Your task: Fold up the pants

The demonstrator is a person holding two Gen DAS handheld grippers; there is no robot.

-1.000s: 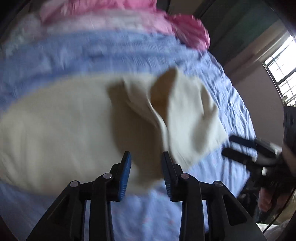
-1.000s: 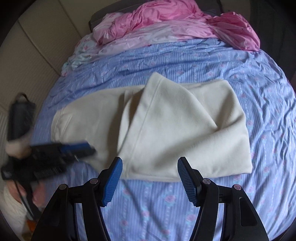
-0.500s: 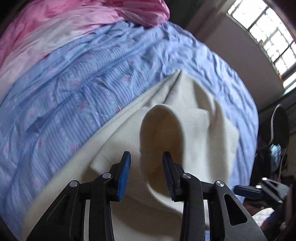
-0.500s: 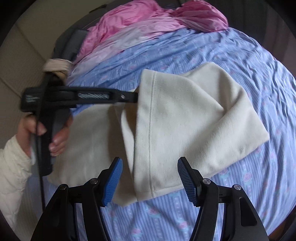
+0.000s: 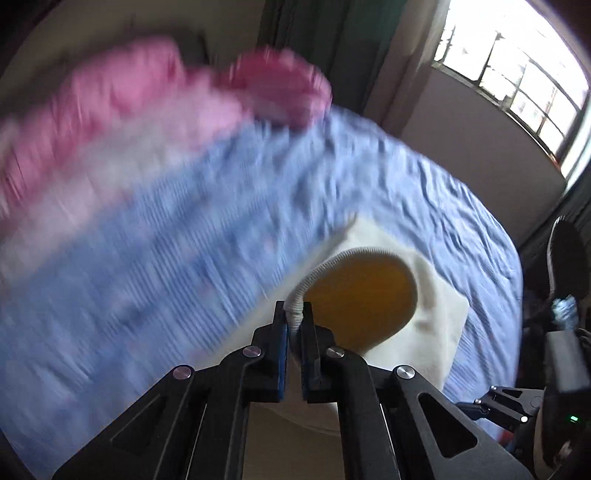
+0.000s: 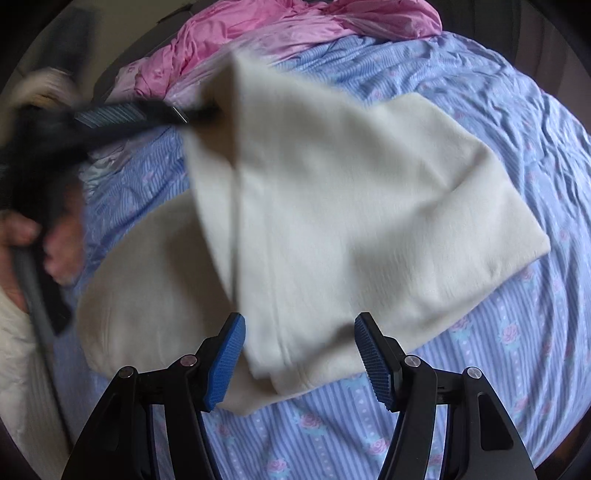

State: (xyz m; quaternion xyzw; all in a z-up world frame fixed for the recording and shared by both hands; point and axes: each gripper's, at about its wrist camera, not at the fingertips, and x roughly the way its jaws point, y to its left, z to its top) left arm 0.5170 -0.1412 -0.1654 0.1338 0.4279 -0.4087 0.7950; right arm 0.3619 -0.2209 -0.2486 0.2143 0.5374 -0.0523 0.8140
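Cream pants (image 6: 351, 206) lie partly folded on a blue striped bedsheet (image 6: 517, 332). My left gripper (image 5: 294, 328) is shut on a ribbed edge of the pants (image 5: 436, 321) and lifts it, so an opening shows behind the fingers. In the right wrist view the left gripper (image 6: 199, 114) holds that edge raised at the far left of the pants. My right gripper (image 6: 299, 354) is open and empty, just above the near hem of the folded part.
A pink crumpled blanket (image 6: 295, 29) lies at the far end of the bed, also in the left wrist view (image 5: 155, 110). A window (image 5: 517, 74) and wall are to the right. A person's hand (image 6: 40, 236) holds the left gripper.
My left gripper has closed on the pants edge and lifted it up and away. The right gripper has stayed open and shifted a little nearer to the near hem.
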